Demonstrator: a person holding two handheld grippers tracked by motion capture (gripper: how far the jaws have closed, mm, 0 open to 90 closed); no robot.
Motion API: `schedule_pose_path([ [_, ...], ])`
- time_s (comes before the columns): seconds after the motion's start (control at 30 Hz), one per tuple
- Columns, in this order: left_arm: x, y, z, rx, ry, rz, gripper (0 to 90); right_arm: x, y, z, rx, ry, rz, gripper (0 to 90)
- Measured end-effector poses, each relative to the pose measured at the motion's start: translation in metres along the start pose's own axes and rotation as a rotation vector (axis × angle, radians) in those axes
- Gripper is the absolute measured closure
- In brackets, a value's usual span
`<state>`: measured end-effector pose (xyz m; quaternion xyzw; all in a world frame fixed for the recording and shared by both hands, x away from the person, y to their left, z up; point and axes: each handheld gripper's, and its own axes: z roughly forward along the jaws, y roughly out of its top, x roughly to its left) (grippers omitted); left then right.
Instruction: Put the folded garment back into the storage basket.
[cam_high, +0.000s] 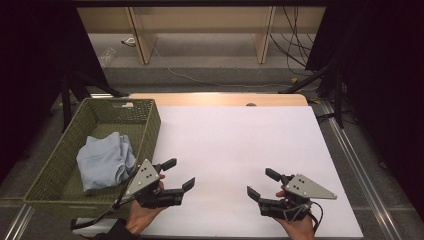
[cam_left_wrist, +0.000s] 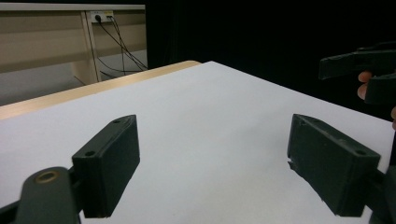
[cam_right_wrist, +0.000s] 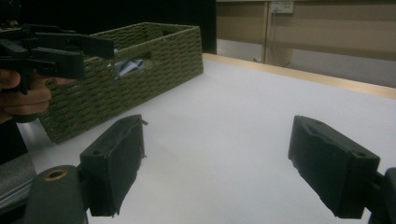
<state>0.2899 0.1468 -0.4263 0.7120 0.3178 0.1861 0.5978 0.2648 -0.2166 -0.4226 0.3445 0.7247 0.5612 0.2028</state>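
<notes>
Inspector: Your left gripper (cam_high: 179, 174) hangs over the white table sheet (cam_high: 235, 150) with jaws wide apart, nothing between them.

Operator: And the right gripper (cam_high: 261, 183)?

Inspector: Equally spread and empty. The crumpled light-blue cloth (cam_high: 104, 161) lies in the green woven basket (cam_high: 60, 165), just outboard of your left gripper.

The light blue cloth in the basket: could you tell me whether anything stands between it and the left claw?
Yes: the basket's woven side wall. The light blue cloth lies inside the green basket, while the open left claw hovers outside it over the white table. From above, nothing covers the cloth.
</notes>
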Motion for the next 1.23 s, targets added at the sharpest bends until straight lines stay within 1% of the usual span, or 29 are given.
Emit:
schedule_pose_path([
  [0.13,-0.0018,-0.0035,0.0024,0.011,0.004,0.007,16.9,0.0001,0.0000,0.0001,0.000,0.000,0.001,19.1],
  [0.23,-0.0025,-0.0068,0.0048,0.026,0.012,0.026,16.9,0.0008,0.0001,0.0001,0.000,0.001,0.000,19.2],
  [0.33,-0.0034,-0.0092,0.0067,0.035,0.009,0.027,16.9,0.0012,0.0000,0.0005,-0.001,0.002,-0.001,19.1],
  [0.4,-0.0040,-0.0102,0.0077,0.034,0.007,0.032,16.8,0.0013,0.0001,0.0003,-0.001,0.002,-0.002,19.1],
  [0.43,-0.0039,-0.0103,0.0081,0.036,0.005,0.027,16.8,0.0012,0.0000,0.0005,-0.003,0.002,-0.001,19.1],
  [0.63,-0.0024,-0.0097,0.0080,0.033,0.013,0.027,16.8,0.0006,-0.0001,0.0006,0.000,0.002,0.001,19.1],
  [0.97,-0.0019,-0.0088,0.0070,0.023,0.013,0.030,16.7,0.0006,-0.0001,0.0005,-0.001,0.002,0.000,19.1],
  [1.23,-0.0019,-0.0090,0.0071,0.025,0.013,0.031,16.7,0.0006,0.0001,0.0001,-0.001,0.002,-0.001,19.1],
])
